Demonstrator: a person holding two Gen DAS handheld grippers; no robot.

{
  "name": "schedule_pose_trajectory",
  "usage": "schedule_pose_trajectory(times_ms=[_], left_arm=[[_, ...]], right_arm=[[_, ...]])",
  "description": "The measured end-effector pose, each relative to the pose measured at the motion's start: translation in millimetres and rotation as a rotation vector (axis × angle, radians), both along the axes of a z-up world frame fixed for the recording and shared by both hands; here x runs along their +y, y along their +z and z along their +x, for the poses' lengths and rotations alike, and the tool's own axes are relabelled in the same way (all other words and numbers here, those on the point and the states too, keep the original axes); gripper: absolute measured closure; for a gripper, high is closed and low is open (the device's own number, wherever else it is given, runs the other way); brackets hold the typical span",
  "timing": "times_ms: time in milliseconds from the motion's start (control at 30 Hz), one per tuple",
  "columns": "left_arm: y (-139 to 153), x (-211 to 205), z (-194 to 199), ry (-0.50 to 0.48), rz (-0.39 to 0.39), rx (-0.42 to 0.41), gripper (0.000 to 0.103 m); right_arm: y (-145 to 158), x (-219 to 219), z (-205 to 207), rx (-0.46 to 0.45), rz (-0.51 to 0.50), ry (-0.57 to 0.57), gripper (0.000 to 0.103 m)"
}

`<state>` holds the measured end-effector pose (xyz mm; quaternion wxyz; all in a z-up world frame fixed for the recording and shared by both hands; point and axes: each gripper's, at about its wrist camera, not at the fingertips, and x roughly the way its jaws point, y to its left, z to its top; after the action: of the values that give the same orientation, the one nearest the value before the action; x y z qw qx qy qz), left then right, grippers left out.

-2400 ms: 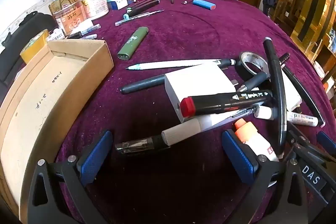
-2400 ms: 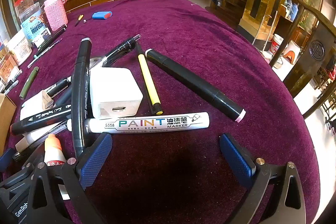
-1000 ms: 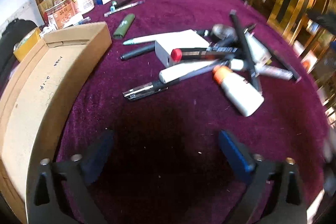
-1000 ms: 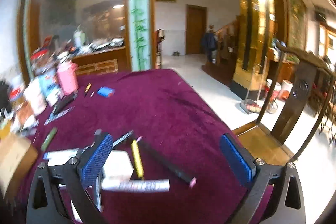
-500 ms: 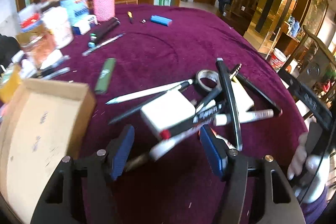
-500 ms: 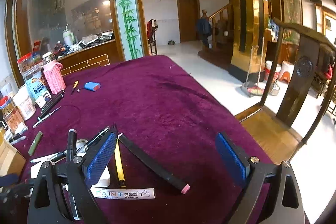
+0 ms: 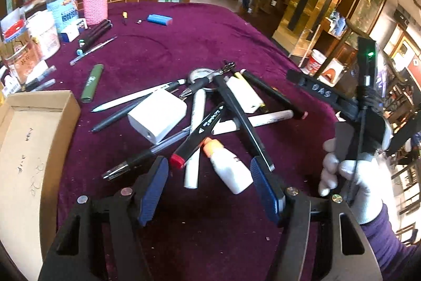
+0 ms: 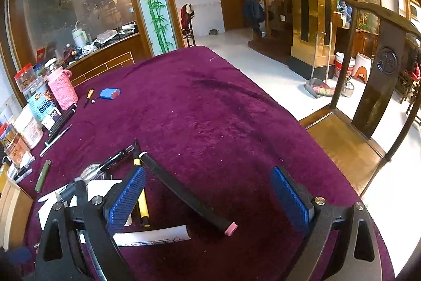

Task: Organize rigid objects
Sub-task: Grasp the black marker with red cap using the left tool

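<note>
The left gripper [image 7: 208, 186], fingers spread on nothing, is hovering above the white glue bottle [image 7: 229, 166] in the pen pile beside the cardboard box [image 7: 31, 138]. The right gripper [image 8: 208, 195] is gaping empty over the black marker [image 8: 188, 195]. Next likely needs lowering and pinching.

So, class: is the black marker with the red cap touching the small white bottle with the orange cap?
Touching. The left wrist view shows the red-capped marker lying across the orange cap of the white bottle, with no cloth visible between them.

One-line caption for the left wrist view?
Open left gripper hovers over jumbled pens, red-capped black marker and orange-capped white bottle on purple velvet tablecloth.
</note>
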<state>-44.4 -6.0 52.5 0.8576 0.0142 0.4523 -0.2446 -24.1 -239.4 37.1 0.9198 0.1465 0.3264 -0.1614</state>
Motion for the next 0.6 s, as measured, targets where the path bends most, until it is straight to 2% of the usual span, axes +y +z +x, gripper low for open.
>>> schedule_pose_trajectory(times_ms=[67,100,133,167,200,367,433,467,600], left_arm=[[-9.0,-5.6,4.7,0.022,0.086,-0.021,0.039],[-13.0,-6.3,9.7,0.030,0.114,-0.020,0.044],[-17.4,-5.6,13.5,0.038,0.131,-0.014,0.051],[-19.9,-5.4,17.3,0.033,0.128,-0.003,0.067],[-21.9,-4.6,22.2,0.026,0.121,0.009,0.072],[-23.5,-16.0,30.9,-0.030,0.178,-0.066,0.072],[-28.7,-26.0,32.8,-0.063,0.219,-0.053,0.073],[-30.7,-27.5,31.7,-0.073,0.222,-0.038,0.081],[-23.9,-12.7,14.1,-0.073,0.150,-0.013,0.088]], right_arm=[[-0.5,-0.1,-0.1,0.004,0.003,0.000,0.006],[-1.4,-0.9,0.1,0.009,0.006,-0.001,0.006],[-2.8,-1.9,0.8,0.016,0.012,-0.001,0.006],[-4.0,-2.5,1.3,0.021,0.017,-0.001,0.006],[-4.9,-3.1,1.9,0.026,0.022,-0.001,0.006],[-6.3,-0.6,5.3,0.039,0.015,0.009,0.006],[-7.1,0.1,6.5,0.045,0.013,0.011,0.006],[-7.6,0.1,6.9,0.049,0.013,0.011,0.006],[-9.8,-1.3,8.0,0.058,0.024,0.009,0.006]])
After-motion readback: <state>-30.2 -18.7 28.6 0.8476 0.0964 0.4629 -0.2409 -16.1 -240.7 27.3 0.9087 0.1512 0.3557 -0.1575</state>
